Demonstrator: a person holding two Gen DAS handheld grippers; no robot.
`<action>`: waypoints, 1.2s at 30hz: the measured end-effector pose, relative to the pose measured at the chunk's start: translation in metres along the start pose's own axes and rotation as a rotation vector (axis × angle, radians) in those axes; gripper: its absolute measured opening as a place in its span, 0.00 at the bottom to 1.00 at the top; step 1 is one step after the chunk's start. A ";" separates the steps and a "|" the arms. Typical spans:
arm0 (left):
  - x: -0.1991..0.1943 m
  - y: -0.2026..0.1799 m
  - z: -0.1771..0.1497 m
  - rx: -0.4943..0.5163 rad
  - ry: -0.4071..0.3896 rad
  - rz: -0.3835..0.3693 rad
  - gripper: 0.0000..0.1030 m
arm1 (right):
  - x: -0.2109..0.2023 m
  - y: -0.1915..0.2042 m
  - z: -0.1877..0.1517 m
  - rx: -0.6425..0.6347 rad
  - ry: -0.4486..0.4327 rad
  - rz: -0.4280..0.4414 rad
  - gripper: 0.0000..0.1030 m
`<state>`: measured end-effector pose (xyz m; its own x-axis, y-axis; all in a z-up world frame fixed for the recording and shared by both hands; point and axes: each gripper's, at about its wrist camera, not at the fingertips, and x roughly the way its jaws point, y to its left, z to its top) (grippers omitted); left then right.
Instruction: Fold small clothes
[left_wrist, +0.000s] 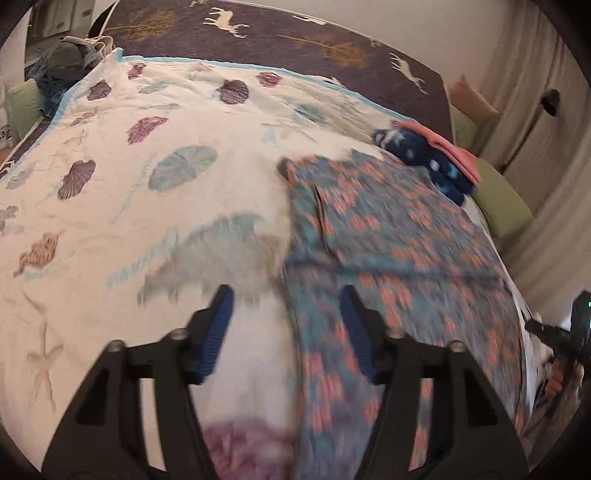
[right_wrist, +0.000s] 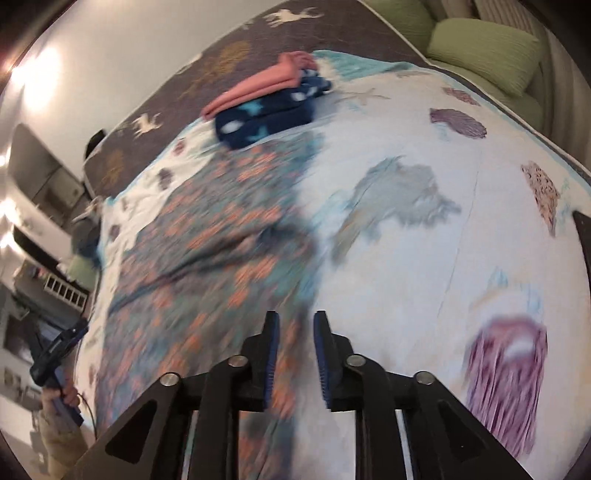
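The garment (left_wrist: 388, 236), blue-grey with orange marks, lies spread on the seashell blanket (left_wrist: 147, 155) that covers the bed. In the left wrist view it lies to the right of the middle; its near part runs down under the left gripper (left_wrist: 286, 328). That gripper stands wide open above the garment's left edge, and nothing is between its blue pads. The right gripper (right_wrist: 295, 350) has only a narrow gap between its pads; it is empty too and hovers over the near part of the garment, at its right edge in that view.

At the far side, a folded stack (right_wrist: 266, 107) rests: a navy piece with stars and a pink piece on top. It touches or lies just beside the far end of the garment.

My judgement of the risks:
- The garment has a ridge of wrinkles in the middle. If the next fold is made over it, the fold will come out uneven.
- Both views are blurred, so the hands seem to move fast. A pinch made in such motion may catch the blanket together with the garment, and both would lift.
- If the garment is pulled or folded toward the far end, it may push the stack and undo it.
- The right gripper's narrow gap may slide over the cloth and not take it.
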<state>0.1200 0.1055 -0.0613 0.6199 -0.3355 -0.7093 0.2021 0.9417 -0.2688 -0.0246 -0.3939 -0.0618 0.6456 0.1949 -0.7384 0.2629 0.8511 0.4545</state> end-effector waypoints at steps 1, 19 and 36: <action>-0.004 0.000 -0.007 0.003 0.003 -0.002 0.63 | -0.006 0.006 -0.008 -0.012 -0.003 -0.001 0.21; -0.051 -0.011 -0.118 0.026 0.048 -0.027 0.63 | -0.063 0.067 -0.167 -0.286 -0.060 -0.178 0.44; -0.083 0.000 -0.156 -0.013 0.026 -0.034 0.65 | -0.104 0.001 -0.184 0.012 -0.170 -0.200 0.03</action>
<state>-0.0497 0.1297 -0.1046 0.5931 -0.3678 -0.7162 0.2126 0.9295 -0.3012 -0.2231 -0.3231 -0.0765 0.6907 -0.0623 -0.7205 0.4055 0.8583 0.3145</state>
